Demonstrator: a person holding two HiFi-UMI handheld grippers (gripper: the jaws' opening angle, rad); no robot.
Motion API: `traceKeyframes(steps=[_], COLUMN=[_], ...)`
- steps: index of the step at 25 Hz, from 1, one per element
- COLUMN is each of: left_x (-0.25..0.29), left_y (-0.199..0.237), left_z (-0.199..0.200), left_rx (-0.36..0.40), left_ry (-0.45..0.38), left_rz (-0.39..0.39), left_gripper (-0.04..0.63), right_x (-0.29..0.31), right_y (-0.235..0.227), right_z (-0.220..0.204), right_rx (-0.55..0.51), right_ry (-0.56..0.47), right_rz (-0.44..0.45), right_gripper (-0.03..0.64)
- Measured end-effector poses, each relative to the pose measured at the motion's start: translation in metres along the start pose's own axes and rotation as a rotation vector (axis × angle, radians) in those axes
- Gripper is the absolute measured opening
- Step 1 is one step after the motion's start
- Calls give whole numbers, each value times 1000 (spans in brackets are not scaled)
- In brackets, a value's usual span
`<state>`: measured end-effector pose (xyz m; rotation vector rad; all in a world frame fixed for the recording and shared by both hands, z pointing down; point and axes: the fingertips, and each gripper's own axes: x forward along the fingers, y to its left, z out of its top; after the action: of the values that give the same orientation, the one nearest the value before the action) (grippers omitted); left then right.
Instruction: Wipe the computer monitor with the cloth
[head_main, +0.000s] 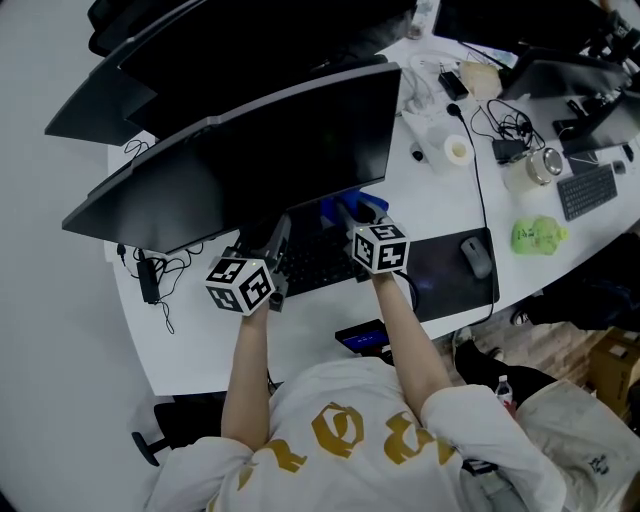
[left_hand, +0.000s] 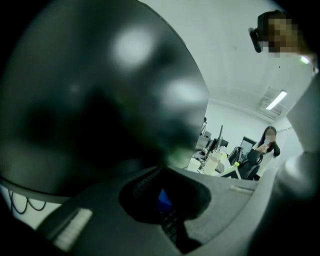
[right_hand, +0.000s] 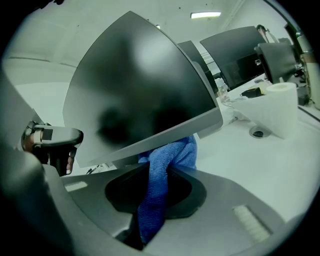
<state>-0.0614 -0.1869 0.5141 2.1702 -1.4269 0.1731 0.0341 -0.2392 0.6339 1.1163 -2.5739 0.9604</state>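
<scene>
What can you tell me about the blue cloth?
The cloth is bright blue and looks soft and fuzzy, like a towel. It is scrunched into a thick rope, not spread flat. The right hand-held gripper pinches it between its closed jaws, and a strip trails back through the gripper's middle. Its bunched top reaches the bottom edge of the dark monitor, which hides a bit of it. In the head view it is a small blue lump near the keyboard.

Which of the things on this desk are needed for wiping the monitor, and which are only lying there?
Needed:
monitor
cloth, clamped in the right gripper

Only lying there:
keyboard
mouse
white roll
</scene>
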Motion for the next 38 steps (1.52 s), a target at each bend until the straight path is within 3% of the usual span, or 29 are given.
traceKeyframes(steps=[23,38], left_x=[-51,-82], left_y=[45,72], left_z=[-2,-5], left_rx=[-24,-55], left_ry=[-20,-39], left_rz=[-8,-22], left_gripper=[0,0], right_x=[21,35], right_y=[52,94], right_z=[-22,-42], right_rx=[-34,-57], right_ry=[31,53], right_rz=[-27,0], right_gripper=[95,95])
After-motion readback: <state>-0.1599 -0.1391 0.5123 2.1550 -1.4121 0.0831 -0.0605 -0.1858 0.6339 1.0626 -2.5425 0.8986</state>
